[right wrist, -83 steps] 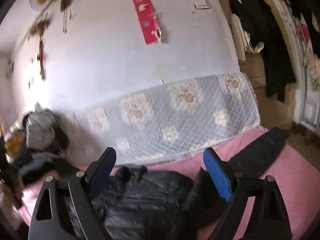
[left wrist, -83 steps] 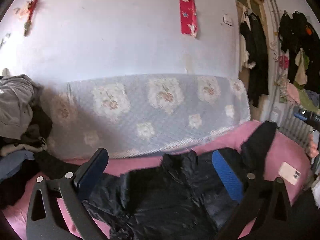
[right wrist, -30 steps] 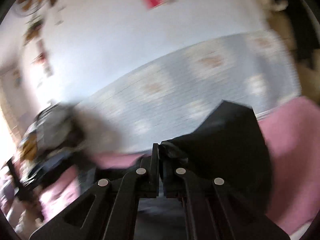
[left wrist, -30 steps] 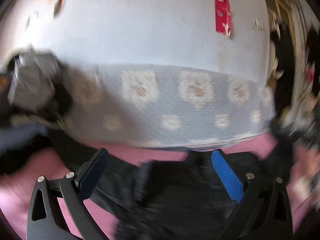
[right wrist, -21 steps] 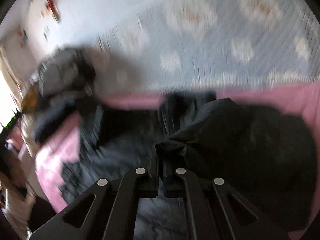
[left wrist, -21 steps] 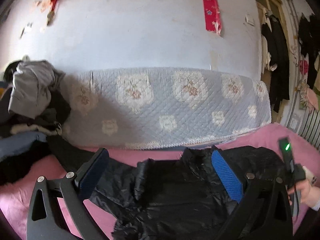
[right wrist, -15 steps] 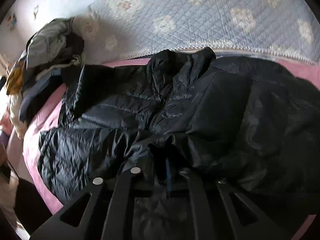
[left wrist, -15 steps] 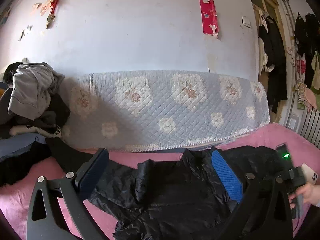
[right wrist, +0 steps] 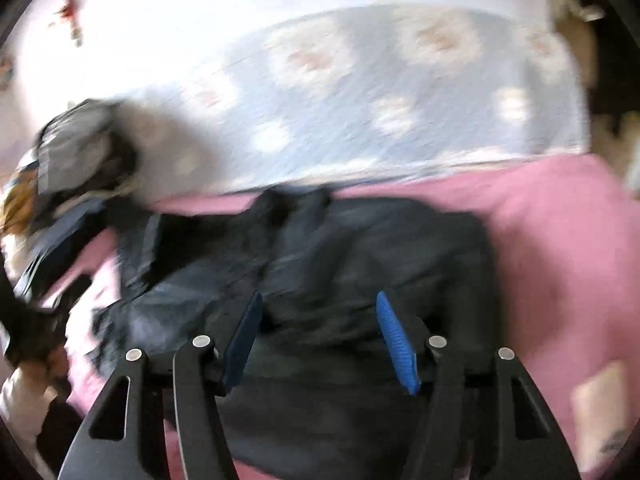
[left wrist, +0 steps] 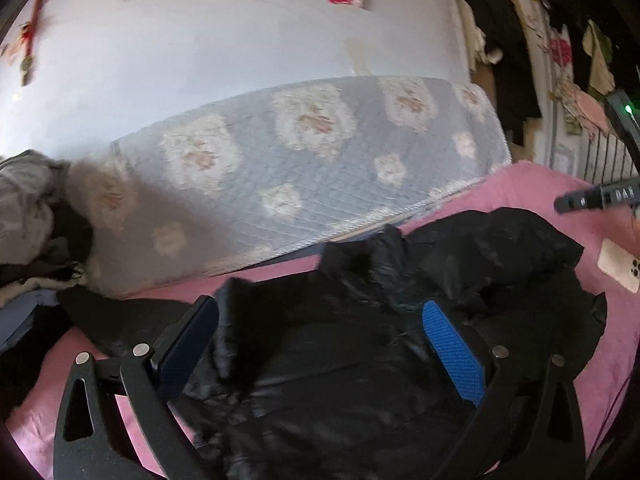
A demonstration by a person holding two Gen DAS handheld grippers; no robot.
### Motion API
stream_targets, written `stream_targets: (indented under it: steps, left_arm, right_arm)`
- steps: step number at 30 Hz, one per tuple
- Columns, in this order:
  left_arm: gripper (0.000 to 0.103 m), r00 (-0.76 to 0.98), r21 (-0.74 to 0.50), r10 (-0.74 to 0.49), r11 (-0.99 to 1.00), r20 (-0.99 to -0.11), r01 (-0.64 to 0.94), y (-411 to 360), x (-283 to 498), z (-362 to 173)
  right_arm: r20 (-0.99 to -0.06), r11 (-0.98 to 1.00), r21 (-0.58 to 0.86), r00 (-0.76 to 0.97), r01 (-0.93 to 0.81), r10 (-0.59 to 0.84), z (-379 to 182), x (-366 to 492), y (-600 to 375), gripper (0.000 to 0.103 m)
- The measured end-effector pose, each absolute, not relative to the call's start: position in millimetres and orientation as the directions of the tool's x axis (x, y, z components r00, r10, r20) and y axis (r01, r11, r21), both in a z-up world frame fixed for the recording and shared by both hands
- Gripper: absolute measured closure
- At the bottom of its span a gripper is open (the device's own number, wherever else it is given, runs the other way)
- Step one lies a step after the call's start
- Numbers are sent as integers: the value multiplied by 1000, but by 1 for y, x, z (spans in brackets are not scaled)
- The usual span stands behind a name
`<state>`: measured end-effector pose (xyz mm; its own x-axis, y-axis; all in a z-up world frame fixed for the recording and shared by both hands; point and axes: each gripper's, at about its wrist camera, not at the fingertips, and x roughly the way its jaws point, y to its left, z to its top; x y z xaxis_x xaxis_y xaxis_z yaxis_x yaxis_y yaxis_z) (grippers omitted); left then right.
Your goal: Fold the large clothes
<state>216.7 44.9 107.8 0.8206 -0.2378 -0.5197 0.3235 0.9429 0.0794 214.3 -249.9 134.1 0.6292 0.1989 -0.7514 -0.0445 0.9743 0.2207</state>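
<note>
A large black puffer jacket (left wrist: pixel 360 360) lies on the pink bed cover (left wrist: pixel 532 184). Its right sleeve lies folded in over the body. My left gripper (left wrist: pixel 320 332) is open and empty, hovering over the jacket's left half. My right gripper (right wrist: pixel 318 332) is open and empty, just above the jacket (right wrist: pixel 340 256); this view is blurred by motion. The right gripper's body (left wrist: pixel 596 196) shows at the right edge of the left wrist view.
A grey floral quilt (left wrist: pixel 312 160) stands against the white wall behind the bed. A pile of clothes (left wrist: pixel 28 216) lies at the left. A white phone (left wrist: pixel 620 266) lies on the bed at the right. Dark clothes (left wrist: pixel 504 40) hang at the far right.
My right gripper carried the right sleeve over the jacket body, then opened and let it go and pulled back. My left gripper stayed open and shifted a little.
</note>
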Motion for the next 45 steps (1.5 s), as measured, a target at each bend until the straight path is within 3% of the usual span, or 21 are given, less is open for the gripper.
stream_targets:
  steps: [4, 6, 10, 13, 16, 19, 23, 25, 26, 27, 34, 36, 37, 38, 40, 45]
  left_arm:
    - [2, 822, 164, -260, 907, -507, 388, -5, 217, 109]
    - [2, 789, 139, -324, 881, -521, 453, -35, 219, 108]
    - [2, 558, -62, -593, 715, -580, 696, -103, 223, 99]
    - [2, 567, 5, -567, 705, -597, 710, -160, 223, 88]
    - [2, 530, -20, -575, 689, -623, 724, -199, 236, 76]
    - [5, 561, 13, -494, 743, -664, 669, -226, 256, 58]
    - [28, 597, -26, -433, 823, -675, 568, -227, 284, 37]
    - [50, 614, -29, -412, 845, -673, 535, -217, 290, 34]
    - [75, 623, -10, -381, 858, -682, 514, -212, 293, 33]
    - [90, 631, 16, -343, 871, -696, 492, -207, 296, 30]
    - [94, 702, 109, -138, 949, -699, 296, -120, 319, 33]
    - [94, 732, 149, -46, 969, -680, 199, -87, 328, 33]
    - [94, 749, 190, 14, 970, -662, 150, -74, 333, 31]
    - [94, 764, 256, 96, 962, -639, 93, -60, 339, 28]
    - [100, 762, 329, 204, 944, -615, 13, -36, 351, 19]
    - [103, 696, 297, 333, 938, -636, -178, 36, 361, 6]
  right_arm:
    - [-803, 985, 165, 587, 57, 101, 119, 219, -304, 56]
    - [-827, 983, 162, 555, 90, 86, 108, 223, -320, 65]
    - [-864, 964, 229, 484, 133, 139, 83, 232, -343, 66]
    - [-873, 945, 286, 450, 159, 189, 75, 236, -361, 66]
    - [-848, 944, 265, 513, 196, 131, 90, 228, -370, 66]
    - [-834, 958, 226, 544, 175, 97, 101, 223, -364, 65]
    - [-842, 970, 201, 530, 136, 100, 98, 226, -350, 65]
    - [-860, 974, 191, 500, 126, 104, 88, 231, -343, 65]
    - [-872, 975, 187, 476, 119, 110, 81, 234, -338, 65]
    - [-881, 976, 187, 458, 111, 117, 74, 236, -335, 65]
    - [-901, 985, 160, 417, 64, 119, 55, 241, -311, 65]
    - [-909, 989, 142, 400, 44, 113, 48, 242, -303, 60]
    - [-917, 988, 151, 377, 30, 128, 42, 244, -299, 51]
    - [-923, 984, 175, 352, 25, 155, 35, 246, -296, 48]
    - [-934, 981, 187, 318, 45, 164, 24, 251, -293, 48]
    - [-936, 990, 122, 340, 73, 90, 20, 259, -289, 47]
